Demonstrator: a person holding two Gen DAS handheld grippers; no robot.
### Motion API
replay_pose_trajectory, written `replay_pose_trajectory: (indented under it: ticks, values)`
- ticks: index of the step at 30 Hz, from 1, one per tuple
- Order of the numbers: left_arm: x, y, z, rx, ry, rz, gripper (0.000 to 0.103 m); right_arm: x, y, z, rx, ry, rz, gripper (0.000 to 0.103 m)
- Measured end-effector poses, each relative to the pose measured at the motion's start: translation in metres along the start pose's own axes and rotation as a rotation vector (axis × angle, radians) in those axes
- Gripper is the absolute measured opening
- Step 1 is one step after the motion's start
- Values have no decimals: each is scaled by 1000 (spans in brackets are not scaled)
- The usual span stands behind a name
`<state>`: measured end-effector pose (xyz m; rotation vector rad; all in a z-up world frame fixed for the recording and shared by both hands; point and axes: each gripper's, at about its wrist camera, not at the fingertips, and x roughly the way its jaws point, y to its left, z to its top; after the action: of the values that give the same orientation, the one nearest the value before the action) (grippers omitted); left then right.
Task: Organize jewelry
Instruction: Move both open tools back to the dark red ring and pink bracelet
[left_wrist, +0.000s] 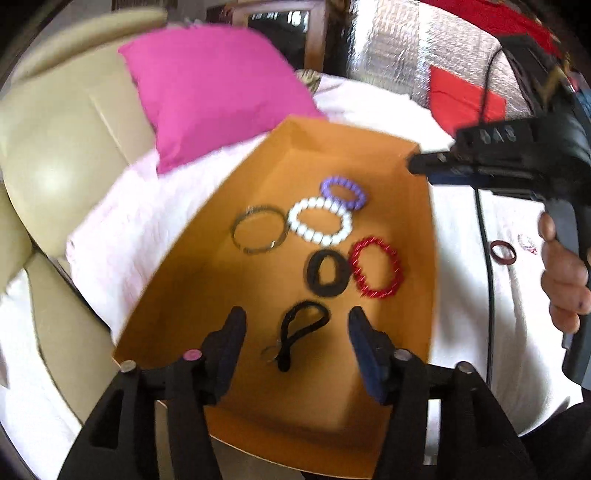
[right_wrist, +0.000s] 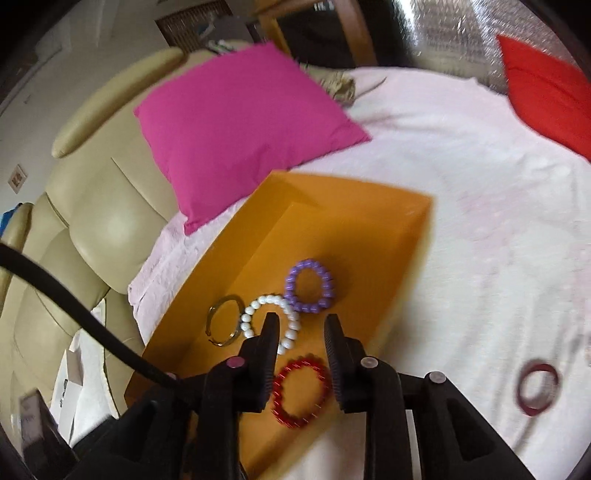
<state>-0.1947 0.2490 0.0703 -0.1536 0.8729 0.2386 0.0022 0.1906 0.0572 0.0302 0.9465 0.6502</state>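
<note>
Your left tongs gape, empty, over the orange tray — your right tongs likewise apart; a dark red bangle lies outside on the bed.

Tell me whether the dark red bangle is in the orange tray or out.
Out. The dark red bangle lies on the white bedspread, right of the orange tray, apart from it.

Both wrist views look down, close, into the shallow orange cardboard tray; both share its beaded bracelets.
</note>
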Motion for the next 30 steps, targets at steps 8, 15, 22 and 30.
replay_pose_trajectory:
  ticks: [8, 15, 22, 30]
  values:
    - [-42, -54, 25, 135, -117, 56, 72, -81, -59, -29, 63, -104, -63, 53]
    - [-64, -112, 34, 282, -159, 71, 73, -132, -119, -69, 122, -172, -151, 53]
    - [-69, -163, 39, 388, -176, 74, 73, -153, -165, -82, 216, -230, -176, 53]
    - [-65, -211, 40, 469, -179, 61, 73, -163, -210, -90, 297, -230, -173, 53]
